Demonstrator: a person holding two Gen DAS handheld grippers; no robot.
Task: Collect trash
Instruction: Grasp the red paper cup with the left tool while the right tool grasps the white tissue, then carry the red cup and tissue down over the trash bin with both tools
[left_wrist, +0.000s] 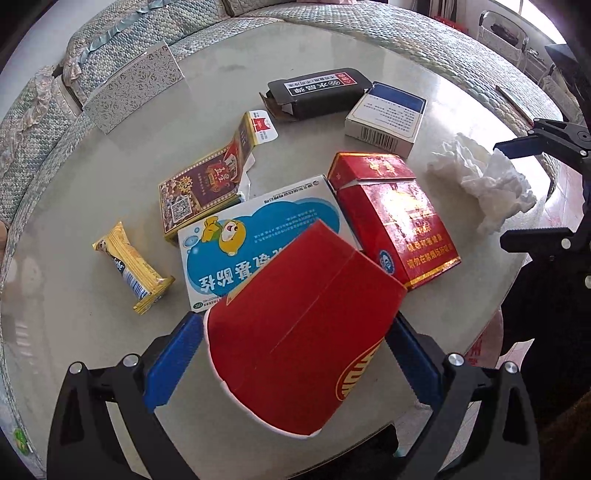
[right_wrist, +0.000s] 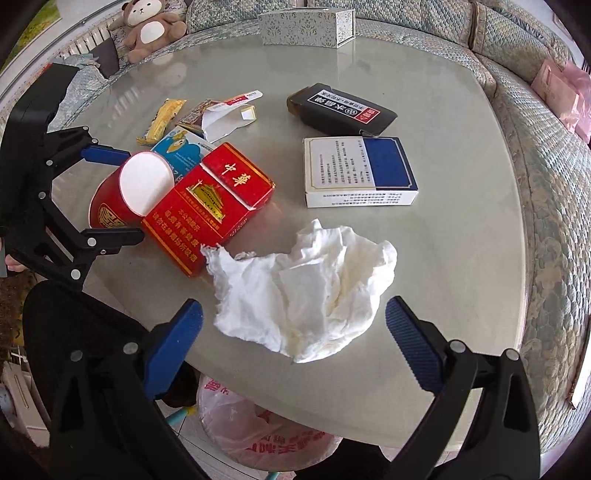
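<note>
A red paper cup (left_wrist: 295, 332) hangs tilted over the table, and my left gripper (left_wrist: 293, 362) is shut on it, one blue pad on each side. From the right wrist view the cup (right_wrist: 125, 192) shows its white inside next to a red cigarette pack (right_wrist: 210, 206). A crumpled white tissue (right_wrist: 310, 288) lies near the table's front edge. My right gripper (right_wrist: 293, 343) is open, its fingertips on either side of the tissue's near end. Other trash lies on the table: a blue and white box (right_wrist: 358, 171), a black box (right_wrist: 340, 109) and a yellow snack wrapper (left_wrist: 133, 266).
A cartoon medicine box (left_wrist: 258, 229) and a torn brown-gold pack (left_wrist: 207, 184) lie under and behind the cup. A silver patterned box (right_wrist: 306, 27) stands at the far edge of the round glass table (left_wrist: 74, 332). A plastic bag (right_wrist: 251, 424) sits below the front edge. A sofa wraps around.
</note>
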